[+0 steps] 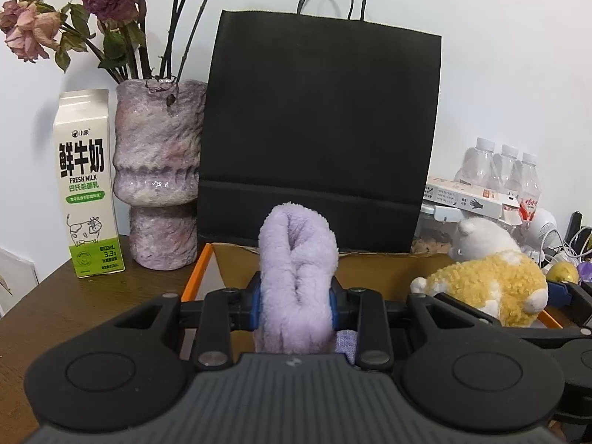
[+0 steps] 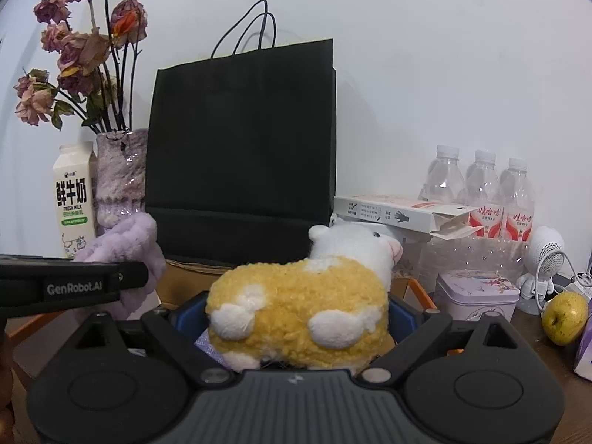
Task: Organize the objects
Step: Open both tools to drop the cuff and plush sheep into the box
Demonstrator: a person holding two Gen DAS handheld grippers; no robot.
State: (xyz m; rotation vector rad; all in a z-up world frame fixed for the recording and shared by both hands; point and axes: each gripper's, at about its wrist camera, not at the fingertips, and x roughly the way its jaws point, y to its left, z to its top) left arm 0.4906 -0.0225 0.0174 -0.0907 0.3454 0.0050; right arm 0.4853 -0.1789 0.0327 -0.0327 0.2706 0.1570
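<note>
Dark wood table [image 1: 66, 296]. Standing on it: milk carton [image 1: 88, 185], purple vase [image 1: 159, 170], black paper bag [image 1: 318, 129], open cardboard box [image 1: 222, 270]. Right side: lilac tin [image 2: 475, 294], yellow-green fruit [image 2: 564, 317], small white robot figure [image 2: 544, 270].

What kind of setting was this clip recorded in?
Probably a home or small living space: a cluttered wooden table against a plain wall, holding a vase of dried roses, a milk carton, bottled water and a black paper shopping bag.
</note>
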